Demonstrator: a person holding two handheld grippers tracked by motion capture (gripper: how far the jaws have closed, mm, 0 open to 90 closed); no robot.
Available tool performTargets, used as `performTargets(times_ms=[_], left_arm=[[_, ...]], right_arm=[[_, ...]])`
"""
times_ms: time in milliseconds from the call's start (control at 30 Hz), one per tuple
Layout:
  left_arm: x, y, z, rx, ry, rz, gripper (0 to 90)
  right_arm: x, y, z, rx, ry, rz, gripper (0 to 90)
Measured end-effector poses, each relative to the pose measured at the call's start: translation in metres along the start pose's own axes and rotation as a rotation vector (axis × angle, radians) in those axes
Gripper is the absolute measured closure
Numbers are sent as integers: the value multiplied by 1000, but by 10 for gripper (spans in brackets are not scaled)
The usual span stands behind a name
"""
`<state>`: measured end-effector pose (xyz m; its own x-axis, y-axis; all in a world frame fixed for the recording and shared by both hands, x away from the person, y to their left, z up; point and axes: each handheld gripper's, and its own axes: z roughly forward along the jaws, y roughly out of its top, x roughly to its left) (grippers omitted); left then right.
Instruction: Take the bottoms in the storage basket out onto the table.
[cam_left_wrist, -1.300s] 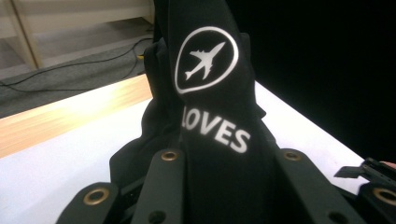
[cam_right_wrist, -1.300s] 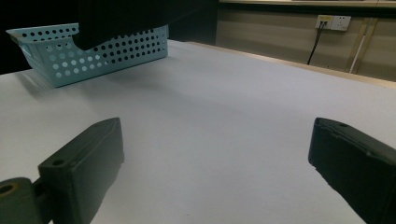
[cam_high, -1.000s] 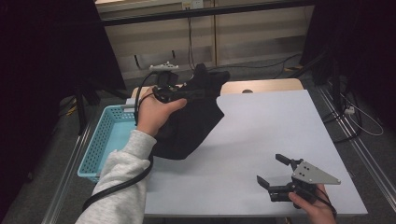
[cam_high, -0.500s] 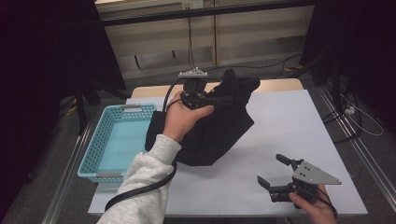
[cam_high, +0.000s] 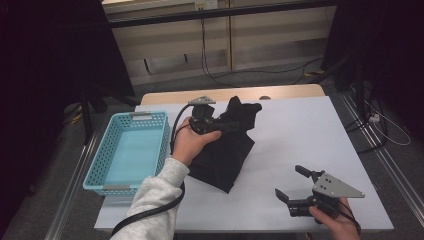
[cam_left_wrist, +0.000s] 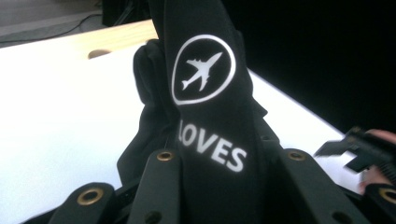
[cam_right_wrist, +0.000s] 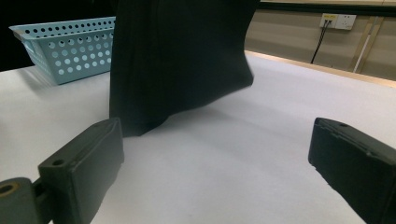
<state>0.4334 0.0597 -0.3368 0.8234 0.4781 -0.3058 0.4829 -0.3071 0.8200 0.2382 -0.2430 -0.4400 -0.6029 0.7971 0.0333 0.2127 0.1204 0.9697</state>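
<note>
Black printed garment (cam_high: 226, 150) is gripped in the left tongs (cam_high: 220, 125), hem draped on the white surface (cam_high: 300, 140) beside the blue basket (cam_high: 127, 150). It should be lowered slowly and kept taut so the free edge can be caught by the right tongs (cam_high: 296, 189), which are held open near the front edge.

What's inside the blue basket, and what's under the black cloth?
The basket looks empty: its bare floor shows, though its near wall hides a strip. Under the cloth, held by the left gripper, is white table; anything beneath the cloth is covered.
</note>
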Motion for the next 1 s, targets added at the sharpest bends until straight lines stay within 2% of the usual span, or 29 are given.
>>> performTargets(times_ms=[333, 533, 600, 667, 767, 867, 967, 1000], left_arm=[[21, -43, -4, 26, 29, -40, 704], [28, -66, -2, 54, 49, -34, 695], [29, -72, -1, 52, 58, -17, 680], [29, -77, -3, 48, 64, 3, 640], [29, -83, -4, 59, 77, 28, 520], [25, -86, -9, 72, 118, 75, 373], [22, -88, -16, 60, 148, 100, 284], [22, -89, -17, 59, 145, 93, 267]], right_arm=[[1, 0, 2, 11, 3, -11, 28], [3, 0, 4, 28, 0, -30, 28], [3, 0, 5, 31, 1, -29, 28], [2, 0, 7, 31, 1, -34, 28], [1, 0, 11, 41, -2, -39, 28], [0, 1, 15, 48, -5, -35, 28], [0, 3, 22, 57, -6, -34, 28], [1, 3, 24, 65, -6, -31, 28]])
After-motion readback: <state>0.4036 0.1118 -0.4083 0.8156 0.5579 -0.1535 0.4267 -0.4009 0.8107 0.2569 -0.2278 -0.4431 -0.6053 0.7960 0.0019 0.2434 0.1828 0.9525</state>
